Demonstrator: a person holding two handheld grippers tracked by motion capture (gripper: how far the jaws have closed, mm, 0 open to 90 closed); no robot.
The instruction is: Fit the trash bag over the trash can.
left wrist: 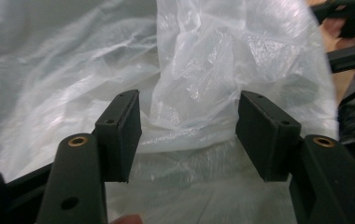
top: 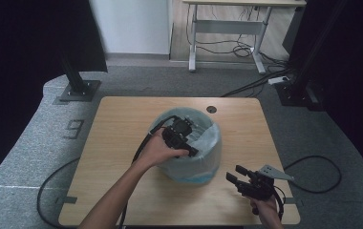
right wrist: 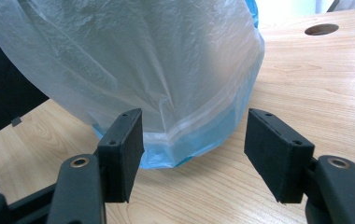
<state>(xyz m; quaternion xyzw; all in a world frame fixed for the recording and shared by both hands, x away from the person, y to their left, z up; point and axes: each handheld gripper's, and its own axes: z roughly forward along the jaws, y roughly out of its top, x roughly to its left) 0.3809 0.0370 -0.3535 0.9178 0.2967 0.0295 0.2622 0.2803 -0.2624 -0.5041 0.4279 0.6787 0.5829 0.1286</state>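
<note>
On table (top: pixel 122 191), bin bag (top: pixel 203 157) under left tongs (top: pixel 182 136).

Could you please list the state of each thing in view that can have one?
bin: upright on the table, lined.
plastic bag: draped over the bin's rim, crumpled inside.
left gripper: open, inside the bag's mouth, holding nothing.
right gripper: open, empty, pointed at the bin's base.
table: level.
</note>
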